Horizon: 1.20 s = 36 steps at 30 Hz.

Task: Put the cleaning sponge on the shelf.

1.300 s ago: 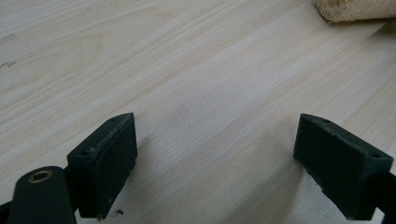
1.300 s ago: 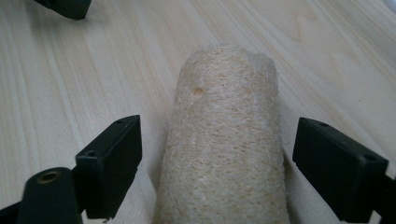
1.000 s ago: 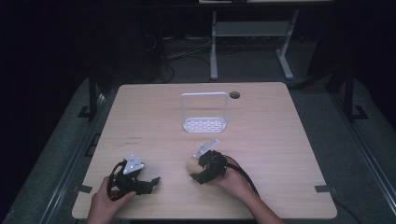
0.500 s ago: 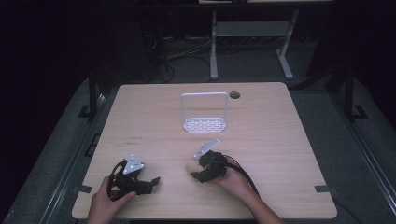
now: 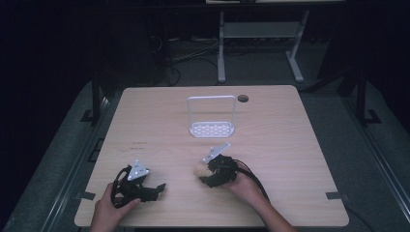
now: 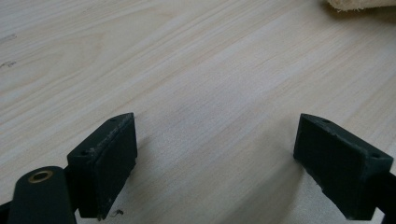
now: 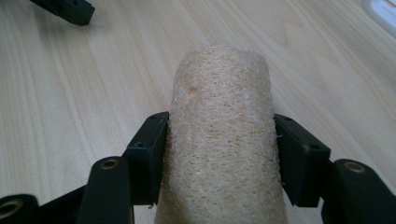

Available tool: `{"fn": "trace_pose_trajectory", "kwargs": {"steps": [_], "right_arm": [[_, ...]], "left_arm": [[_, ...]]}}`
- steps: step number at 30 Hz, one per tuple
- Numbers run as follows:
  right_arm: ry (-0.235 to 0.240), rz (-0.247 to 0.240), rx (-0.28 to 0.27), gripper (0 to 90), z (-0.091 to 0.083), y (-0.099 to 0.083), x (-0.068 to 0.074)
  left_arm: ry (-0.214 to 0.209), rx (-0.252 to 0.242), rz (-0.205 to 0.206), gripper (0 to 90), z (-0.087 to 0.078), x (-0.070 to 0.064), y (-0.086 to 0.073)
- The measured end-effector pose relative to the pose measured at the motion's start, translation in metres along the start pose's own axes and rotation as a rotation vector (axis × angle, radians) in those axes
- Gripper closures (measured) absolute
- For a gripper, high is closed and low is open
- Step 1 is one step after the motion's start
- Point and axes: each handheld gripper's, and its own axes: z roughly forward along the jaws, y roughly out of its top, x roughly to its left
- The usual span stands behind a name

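A beige loofah sponge point(image 7: 219, 140) sits between the black jaws of my right gripper point(image 7: 219, 154), which press on both its sides. In the high view the loofah sponge point(image 5: 200, 169) shows at the front middle of the table, sticking out left of the right gripper point(image 5: 209, 175). My left gripper point(image 5: 153, 188) rests near the front left, its jaws wide apart over bare wood with nothing between them. In the left gripper view, the left gripper point(image 6: 219, 163) faces the tabletop, and an edge of the sponge point(image 6: 359, 3) peeks in at the top right.
A white wire rack point(image 5: 212, 116) with a perforated base stands upright at the middle of the wooden table point(image 5: 290, 145). A round cable hole point(image 5: 242, 98) lies behind it. Dark floor and a white desk frame point(image 5: 261, 34) lie beyond.
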Motion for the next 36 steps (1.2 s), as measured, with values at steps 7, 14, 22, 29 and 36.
{"fn": "trace_pose_trajectory", "kwargs": {"steps": [7, 14, 22, 29, 36], "right_arm": [[-0.015, 0.009, -0.006, 40.5, -0.004, -0.001, -0.004], [-0.033, 0.016, -0.014, 40.6, -0.008, -0.001, -0.008], [-0.052, 0.029, -0.028, 40.6, -0.014, 0.0, -0.014], [-0.071, 0.042, -0.04, 40.6, -0.018, 0.001, -0.02], [-0.089, 0.056, -0.059, 40.6, -0.023, 0.003, -0.028]], "left_arm": [[0.0, 0.0, 0.0, 12.9, 0.0, 0.0, 0.0], [0.0, 0.0, 0.0, 12.9, 0.0, 0.0, 0.0], [0.001, 0.0, 0.002, 12.9, 0.0, 0.0, 0.0], [0.0, 0.0, -0.001, 12.9, 0.0, 0.0, 0.0], [0.0, 0.0, -0.002, 12.9, 0.0, 0.0, 0.0]]}}
